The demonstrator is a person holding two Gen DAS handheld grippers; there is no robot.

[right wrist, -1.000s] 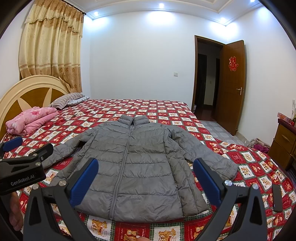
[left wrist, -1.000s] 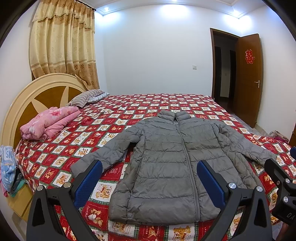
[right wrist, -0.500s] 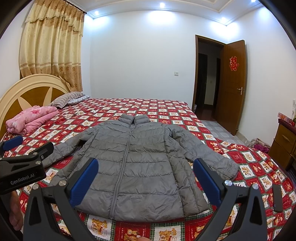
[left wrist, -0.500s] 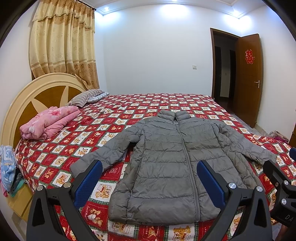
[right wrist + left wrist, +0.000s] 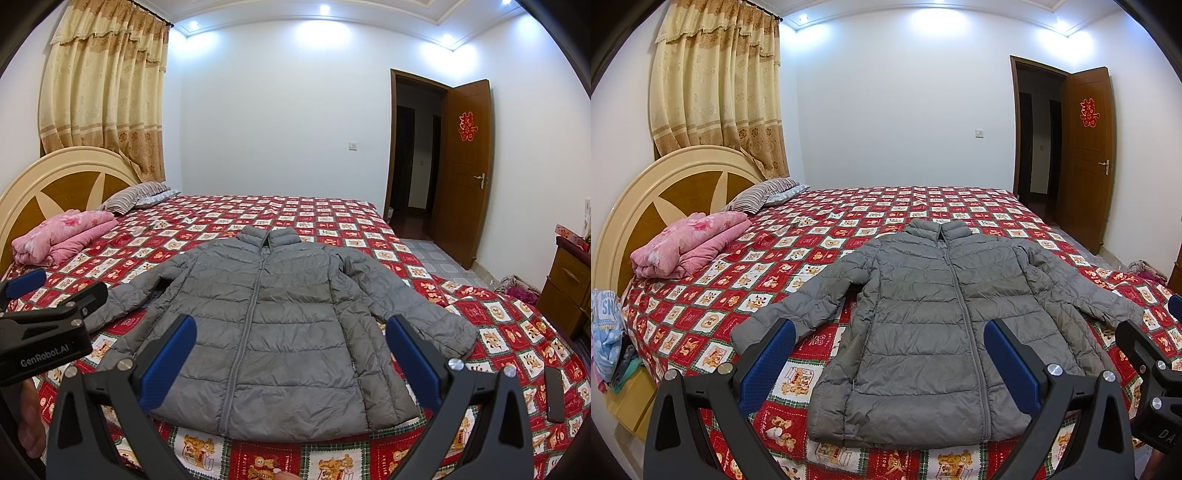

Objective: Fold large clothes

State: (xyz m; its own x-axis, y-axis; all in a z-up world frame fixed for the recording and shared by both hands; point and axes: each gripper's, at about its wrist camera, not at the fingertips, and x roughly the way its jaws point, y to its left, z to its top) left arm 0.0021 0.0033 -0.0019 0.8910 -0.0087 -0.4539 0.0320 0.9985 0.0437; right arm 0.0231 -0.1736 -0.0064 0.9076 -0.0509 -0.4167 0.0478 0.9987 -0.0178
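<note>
A grey quilted puffer jacket (image 5: 934, 317) lies flat, face up and zipped, on the red patterned bedspread (image 5: 849, 218), collar away from me and both sleeves spread out. It also shows in the right wrist view (image 5: 266, 314). My left gripper (image 5: 888, 363) is open and empty, held above the jacket's hem near the bed's front edge. My right gripper (image 5: 286, 363) is open and empty, also above the hem. Each gripper shows at the edge of the other's view.
A folded pink quilt (image 5: 687, 243) and a striped pillow (image 5: 757, 194) lie by the headboard (image 5: 665, 192) at the left. A dark phone (image 5: 555, 393) lies on the bed at the right. A wooden cabinet (image 5: 569, 288) and an open door (image 5: 463, 173) stand to the right.
</note>
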